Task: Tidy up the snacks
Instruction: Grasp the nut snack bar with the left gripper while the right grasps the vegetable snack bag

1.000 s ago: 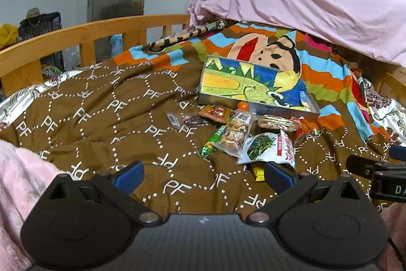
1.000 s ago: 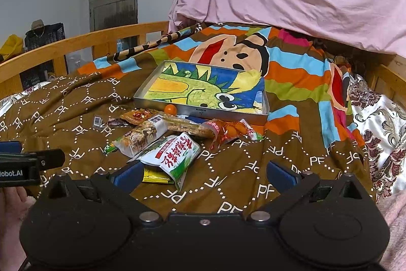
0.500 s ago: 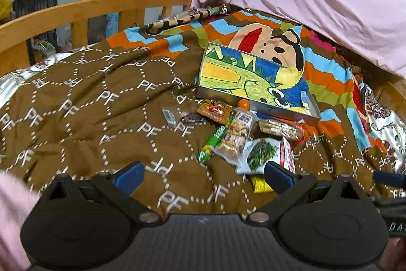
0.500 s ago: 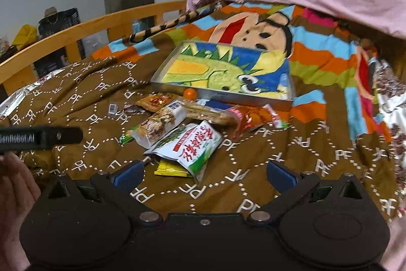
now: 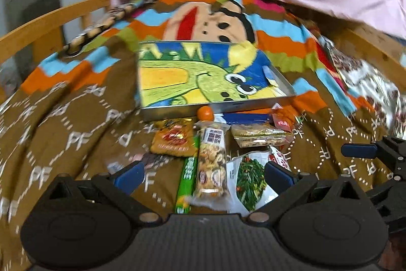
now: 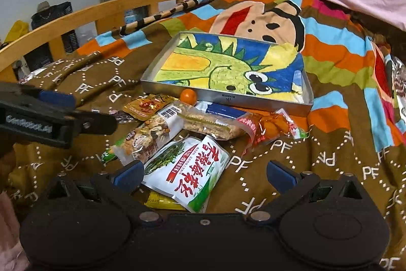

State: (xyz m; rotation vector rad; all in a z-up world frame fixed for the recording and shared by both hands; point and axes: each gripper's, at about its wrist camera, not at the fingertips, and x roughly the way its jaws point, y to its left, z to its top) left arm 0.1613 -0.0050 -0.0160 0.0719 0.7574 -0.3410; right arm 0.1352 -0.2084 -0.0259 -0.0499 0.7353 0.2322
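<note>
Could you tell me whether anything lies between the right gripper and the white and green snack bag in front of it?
Nothing visible does. The right gripper is open, and the white and green snack bag lies on top of the pile, already reaching between its fingers. Only a yellow packet sits underneath it.

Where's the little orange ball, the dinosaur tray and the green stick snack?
orange ball [image 6: 188, 96], right wrist view, its middle.
dinosaur tray [image 6: 228, 97], right wrist view, near metal wall.
green stick snack [image 5: 188, 177], left wrist view, wrapper's middle.

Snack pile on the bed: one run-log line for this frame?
phase: approach | left tongs: open, empty, over snacks | right tongs: open, empty | shallow metal tray with dinosaur picture: no snacks inside | grasp: none
</note>
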